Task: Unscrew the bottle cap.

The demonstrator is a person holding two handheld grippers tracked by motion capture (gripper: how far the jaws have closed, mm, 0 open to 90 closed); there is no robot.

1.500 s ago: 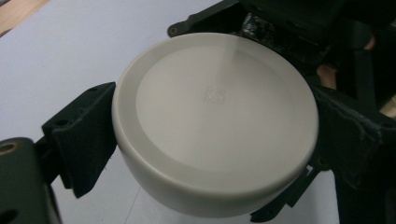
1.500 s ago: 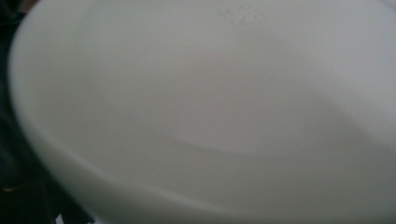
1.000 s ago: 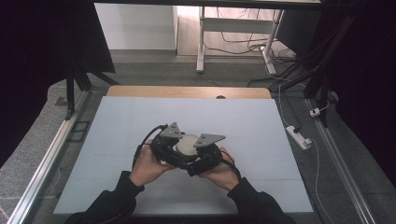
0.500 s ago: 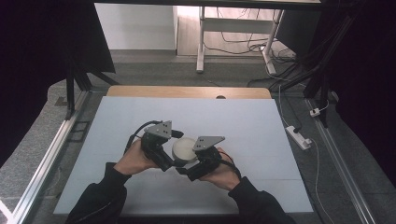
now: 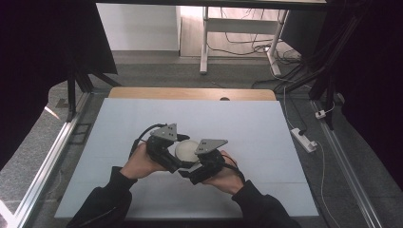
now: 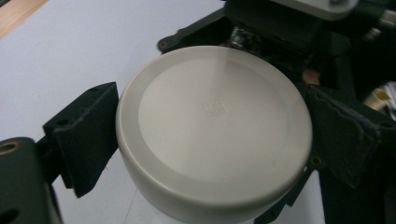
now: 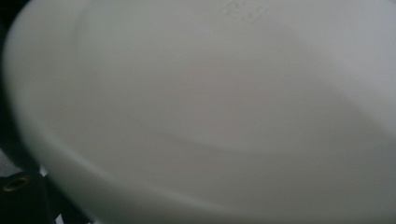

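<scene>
A cream round lid (image 6: 212, 126) with a small embossed square mark tops a white jar (image 7: 196, 112). In the high view the lid (image 5: 187, 149) sits between the two hands, low over the white table (image 5: 237, 123). My left gripper (image 5: 178, 151) is shut on the lid's rim, with one black finger (image 6: 86, 135) on the left and the other on the right. My right gripper (image 5: 194, 164) meets it from the right and grips the jar just under the lid. Its own jaws are almost wholly hidden behind the white surface, close to the camera.
The table's wooden far edge (image 5: 190, 93) lies beyond the hands. A white power strip (image 5: 302, 139) rests on the floor to the right, beside a metal rail (image 5: 349, 175). Dark curtains hang on both sides.
Half a second ago my left gripper had drawn off to the left of the lid. It has come back to the right and closed on the lid. The right hand has barely moved.
</scene>
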